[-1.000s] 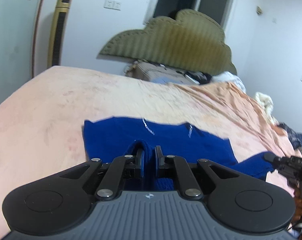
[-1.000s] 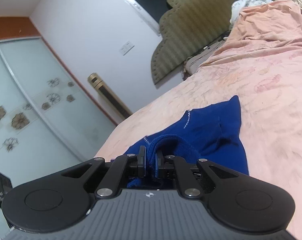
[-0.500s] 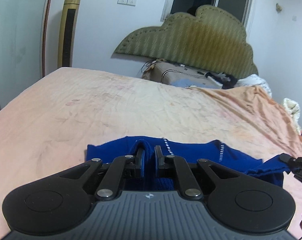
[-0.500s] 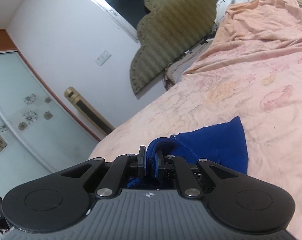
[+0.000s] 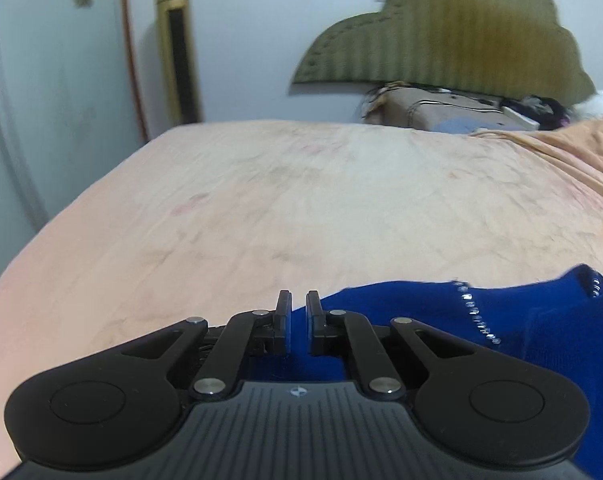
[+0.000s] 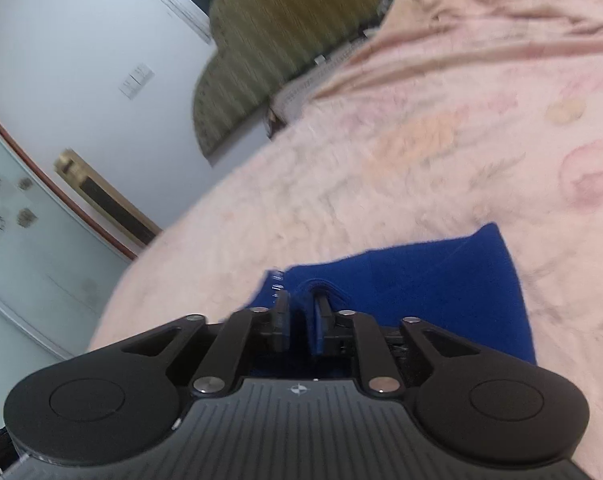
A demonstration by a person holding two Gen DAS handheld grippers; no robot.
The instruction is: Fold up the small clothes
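A dark blue garment point(image 5: 421, 320) with a line of small silver studs lies on the pink bed sheet point(image 5: 301, 200), low in the left wrist view. My left gripper point(image 5: 299, 300) is shut on its near left edge, with blue cloth pinched between the pads. In the right wrist view the same garment point(image 6: 421, 288) spreads to the right over the sheet point(image 6: 421, 160). My right gripper point(image 6: 303, 304) has its jaws opening. A fold of blue cloth still sits between them, loose against the right finger.
An olive padded headboard point(image 5: 441, 40) stands at the far end, with a cluttered box point(image 5: 441, 112) before it. A gold tower unit point(image 5: 177, 48) and a glass wardrobe door point(image 5: 41, 80) stand to the left. A rumpled orange blanket point(image 5: 581, 148) lies far right.
Both grippers came down and along the bed with the blue garment, which now lies lower and flatter. The right jaws have widened around the cloth; the left jaws stay pinched.
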